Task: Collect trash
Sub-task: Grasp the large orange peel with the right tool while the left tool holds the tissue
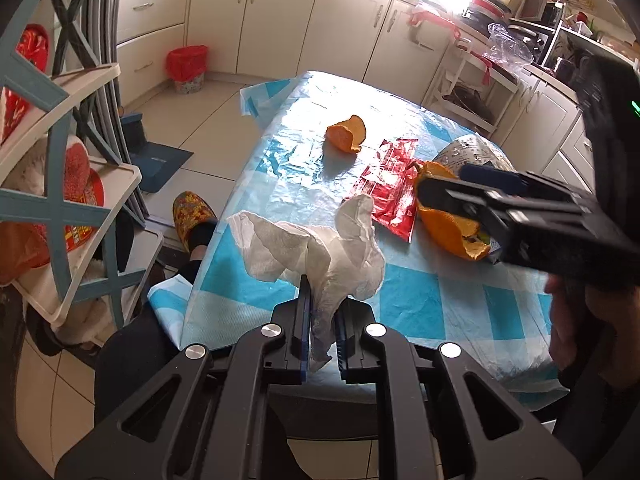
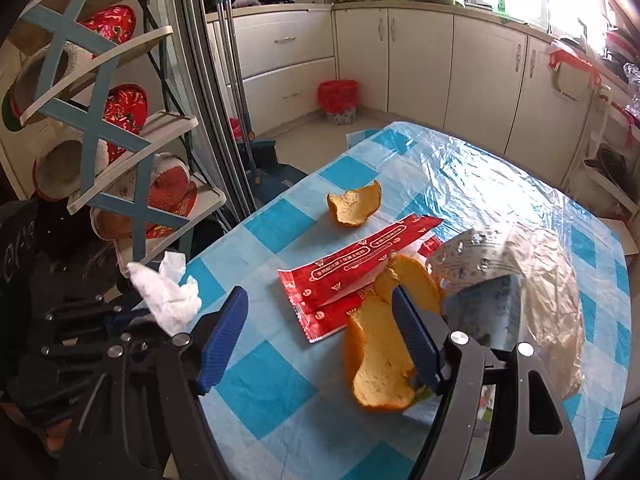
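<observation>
fingers [image 1: 303,304] of the left gripper [image 1: 322,312] are clenching a white tissue [image 1: 320,248] in the left wrist view, and the tissue is billowing out above the pads over the near edge of the table [image 1: 420,304] with its blue and white checked cloth. farther on the cloth, a red wrapper [image 1: 388,184] is lying flat, with a small peel [image 1: 347,133] sitting beyond it near the glare. the right gripper [image 1: 440,184] is reaching in from the right, its tips hanging over a large peel [image 1: 452,232] beside the wrapper. a red bin [image 1: 186,67] is standing on the floor by the cabinets, well apart from the table.

in the right wrist view, the right gripper [image 2: 320,312] is standing released, its blue fingers [image 2: 224,336] spread wide. the right finger is lying against the large peel [image 2: 380,364], the left one well clear of it, so nothing is being grasped. the wrapper [image 2: 348,280] is lying just beyond the peel, touching it, and the small peel [image 2: 352,206] is sitting farther off. a crumpled silver bag [image 2: 532,272] is lying to the right. the tissue [image 2: 168,296] is showing at the left in the left gripper [image 2: 132,316], at the table edge [image 2: 256,392]. the bin [image 2: 338,98] is sitting on the floor by the cabinets.
</observation>
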Tool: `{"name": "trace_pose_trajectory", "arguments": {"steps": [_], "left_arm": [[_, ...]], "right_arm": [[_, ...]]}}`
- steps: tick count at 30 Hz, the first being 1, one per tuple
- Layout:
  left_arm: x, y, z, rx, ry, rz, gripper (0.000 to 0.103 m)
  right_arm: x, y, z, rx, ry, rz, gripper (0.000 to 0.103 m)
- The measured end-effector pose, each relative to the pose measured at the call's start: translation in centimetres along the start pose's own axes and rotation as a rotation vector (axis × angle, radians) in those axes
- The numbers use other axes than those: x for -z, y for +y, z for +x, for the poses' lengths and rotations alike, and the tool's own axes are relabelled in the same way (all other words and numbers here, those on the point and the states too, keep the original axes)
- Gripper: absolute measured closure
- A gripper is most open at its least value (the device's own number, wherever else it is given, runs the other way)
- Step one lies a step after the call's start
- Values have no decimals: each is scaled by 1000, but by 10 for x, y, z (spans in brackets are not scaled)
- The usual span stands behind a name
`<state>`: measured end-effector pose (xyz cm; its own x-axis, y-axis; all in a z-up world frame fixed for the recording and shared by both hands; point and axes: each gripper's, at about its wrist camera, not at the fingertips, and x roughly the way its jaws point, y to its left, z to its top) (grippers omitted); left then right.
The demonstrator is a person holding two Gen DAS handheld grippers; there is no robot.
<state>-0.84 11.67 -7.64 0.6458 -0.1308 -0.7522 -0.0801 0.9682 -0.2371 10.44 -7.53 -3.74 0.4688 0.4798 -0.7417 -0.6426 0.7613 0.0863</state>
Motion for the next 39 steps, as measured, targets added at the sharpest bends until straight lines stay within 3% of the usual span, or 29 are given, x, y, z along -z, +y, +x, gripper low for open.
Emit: {"name": "trace_pose_trajectory", "arguments": {"steps": [8,10,14,18,23,29,36,39], "left_arm": [[2,5,5,24,1,-13,93],[2,7,6,27,2,-18,93],[2,11,8,34,5,-29,93],[3,12,10,36,9,-34,93],[2,12,11,34,7,-32,93],[-5,-1,-3,59,-15,-15,93],[-21,-61,-34,155,-58,73,93],[-26,-97,-47,205,-74,127,93]], "right_arm": [[-43,5,50,64,44,13,33],[-52,2,67,77,84,40,50],[-64,-2,99,90,156,67,66],[-67,-8,104,58,175,108,95],[-63,-19,68,-85,86,204,98],[-52,-33,-24,-192,-92,271,98],[-2,-85,-130,-157,-224,389,98],[30,-113,-165,-96,-258,457,98]]}}
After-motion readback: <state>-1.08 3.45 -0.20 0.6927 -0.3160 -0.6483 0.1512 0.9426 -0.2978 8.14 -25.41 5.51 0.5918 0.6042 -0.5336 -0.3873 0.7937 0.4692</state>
